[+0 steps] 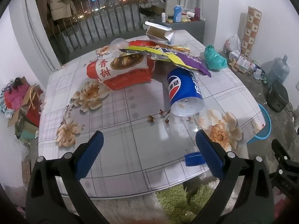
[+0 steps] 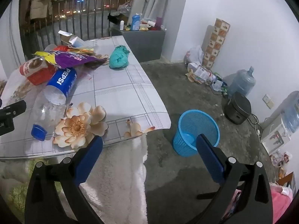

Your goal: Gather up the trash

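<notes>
An empty Pepsi bottle lies on the flowered table, its blue cap near the front edge. Behind it lie a red snack bag, a purple and yellow wrapper, an open cardboard box and a crumpled teal bag. My left gripper hangs open over the table's front part, the bottle's neck by its right finger. My right gripper is open past the table's corner, near a blue basket on the floor.
A white and green fluffy cloth lies below the table's front edge. A black cooker, a water jug and loose packages stand along the right wall. A grey cabinet with bottles stands behind the table, by the window railing.
</notes>
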